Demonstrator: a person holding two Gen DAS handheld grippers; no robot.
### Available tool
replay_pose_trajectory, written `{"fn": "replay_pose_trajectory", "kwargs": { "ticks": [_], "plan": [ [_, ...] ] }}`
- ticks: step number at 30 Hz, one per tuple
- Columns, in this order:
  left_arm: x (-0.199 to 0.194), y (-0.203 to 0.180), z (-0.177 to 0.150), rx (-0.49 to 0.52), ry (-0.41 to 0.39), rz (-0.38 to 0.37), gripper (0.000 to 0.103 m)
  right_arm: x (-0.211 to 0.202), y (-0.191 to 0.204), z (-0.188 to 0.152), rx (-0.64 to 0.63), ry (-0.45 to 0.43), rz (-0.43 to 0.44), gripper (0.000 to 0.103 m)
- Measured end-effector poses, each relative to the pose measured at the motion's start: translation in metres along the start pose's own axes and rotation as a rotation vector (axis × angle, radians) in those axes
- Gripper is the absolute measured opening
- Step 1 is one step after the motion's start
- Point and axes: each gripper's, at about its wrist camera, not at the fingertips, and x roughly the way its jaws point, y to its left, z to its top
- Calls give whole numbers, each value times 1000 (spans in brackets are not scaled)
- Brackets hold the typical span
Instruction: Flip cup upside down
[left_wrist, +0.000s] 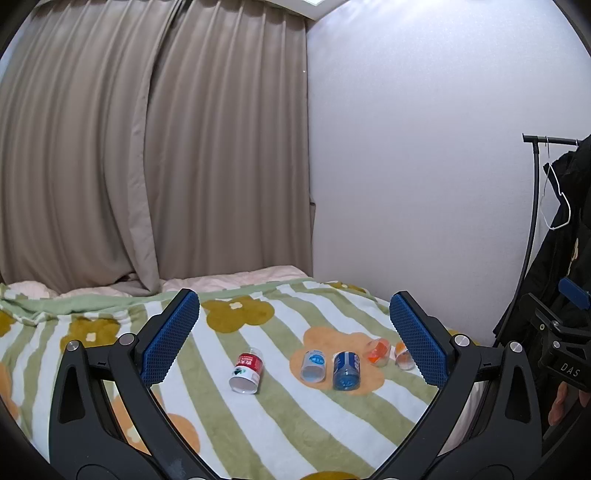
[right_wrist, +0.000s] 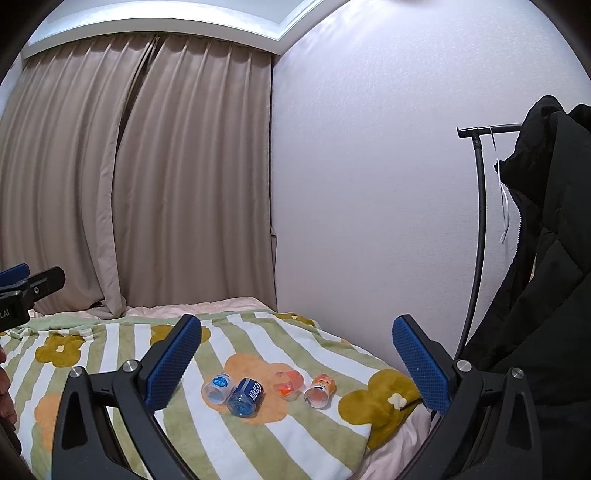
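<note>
While we are holding both tools above the bed (left_wrist: 277, 435), we are counting five small cups lying on their sides on the striped, flowered blanket (right_wrist: 122, 343). In the left wrist view they are: a red-labelled cup (left_wrist: 246, 371), a clear cup with a pale blue label (left_wrist: 314, 366), a dark blue cup (left_wrist: 346, 371), an orange cup (left_wrist: 377, 353) and an orange-and-white cup (left_wrist: 403, 356). The right wrist view is showing only four of them; the red-labelled one is hidden there.

We are keeping the left tool (left_wrist: 295, 339) spread wide open, gripping nothing. The red-labelled cup is lying ahead of it, between its two blue pads (left_wrist: 170, 338) and nearer the left one; the other four are sitting in a close row toward its right pad.

We are likewise holding the right tool (right_wrist: 297, 365) wide open and empty. The four cups are lying ahead of it between its pads (right_wrist: 171, 363), the two blue ones touching.

One grey curtain (left_wrist: 147, 147) is hanging behind the bed, and one black coat (right_wrist: 546, 258) on a rack (right_wrist: 480, 221) is hanging to the right tool's right.
</note>
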Motion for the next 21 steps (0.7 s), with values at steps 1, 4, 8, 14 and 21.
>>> {"fn": "replay_pose_trajectory", "kwargs": {
  "ticks": [1, 4, 8, 14, 21],
  "plan": [
    [0, 0, 0, -1, 1, -1, 103, 6, 5, -7, -2, 0, -2, 103],
    [0, 0, 0, -2, 5, -2, 103, 9, 5, -8, -6, 4, 1, 103],
    [-1, 0, 1, 0, 11, -1, 103, 8, 6, -8, -13, 1, 2, 103],
    [1, 1, 5, 1, 20, -5, 103, 10, 9, -9, 4, -1, -2, 103],
    [6, 1, 9, 8, 30, -8, 103, 16, 10, -8, 8, 12, -2, 103]
  ]
}}
